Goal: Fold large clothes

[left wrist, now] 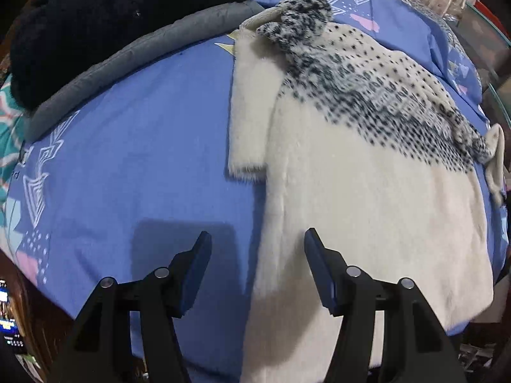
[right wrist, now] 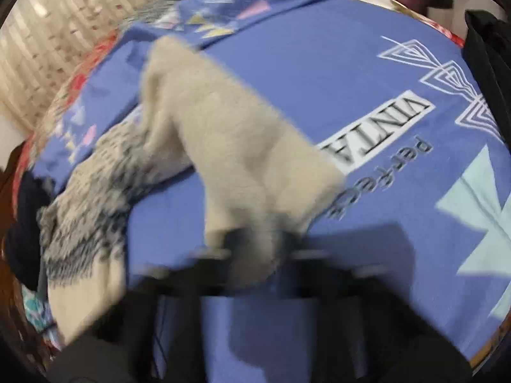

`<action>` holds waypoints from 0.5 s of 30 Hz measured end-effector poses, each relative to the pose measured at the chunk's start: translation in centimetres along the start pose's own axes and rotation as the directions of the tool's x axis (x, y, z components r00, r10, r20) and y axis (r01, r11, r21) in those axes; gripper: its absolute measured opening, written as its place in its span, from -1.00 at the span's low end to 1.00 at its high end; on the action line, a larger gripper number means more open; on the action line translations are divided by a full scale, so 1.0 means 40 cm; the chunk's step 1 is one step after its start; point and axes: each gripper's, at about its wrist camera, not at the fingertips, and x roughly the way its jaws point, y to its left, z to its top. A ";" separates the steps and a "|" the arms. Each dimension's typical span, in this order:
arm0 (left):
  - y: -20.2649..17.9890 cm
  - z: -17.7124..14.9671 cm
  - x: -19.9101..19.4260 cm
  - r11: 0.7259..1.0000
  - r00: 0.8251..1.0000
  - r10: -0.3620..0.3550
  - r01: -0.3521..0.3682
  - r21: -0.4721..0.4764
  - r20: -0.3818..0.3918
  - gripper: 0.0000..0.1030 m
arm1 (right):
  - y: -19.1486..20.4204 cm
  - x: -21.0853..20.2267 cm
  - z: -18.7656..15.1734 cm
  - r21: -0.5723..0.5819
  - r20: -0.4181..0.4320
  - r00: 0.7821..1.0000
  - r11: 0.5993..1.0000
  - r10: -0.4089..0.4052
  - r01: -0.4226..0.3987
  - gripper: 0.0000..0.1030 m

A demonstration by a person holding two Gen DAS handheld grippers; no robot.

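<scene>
Fuzzy cream sweater with black speckled yoke [left wrist: 367,166] lies flat on blue patterned bedsheet [left wrist: 134,159]. Left gripper [left wrist: 257,255] spread wide, straddling its left hem edge; bare sheet leftward up to grey cushion [left wrist: 127,60]. Right gripper [right wrist: 255,249], blurred, pinching a cream sleeve end [right wrist: 230,146].

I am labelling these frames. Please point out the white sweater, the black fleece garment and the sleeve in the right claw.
white sweater [left wrist: 367,210]: left wrist view, plain lower body.
black fleece garment [left wrist: 95,32]: left wrist view, its middle.
sleeve [right wrist: 242,159]: right wrist view, mid-sleeve above the claw.
</scene>
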 end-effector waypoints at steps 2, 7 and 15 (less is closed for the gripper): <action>0.000 -0.025 -0.020 1.000 1.000 0.022 -0.022 0.009 0.010 0.54 | -0.072 -0.073 0.099 0.011 0.165 0.943 0.957 -0.289 0.291 -0.94; 0.014 -0.057 -0.057 0.999 0.998 0.050 -0.050 0.004 0.026 0.54 | -0.243 -0.222 0.184 0.243 0.208 0.887 0.900 -0.412 0.361 0.42; 0.017 -0.094 -0.046 1.000 1.000 -0.004 0.004 0.007 -0.018 0.54 | 0.007 -0.272 -0.207 -0.026 0.019 0.931 0.931 0.364 -0.363 0.53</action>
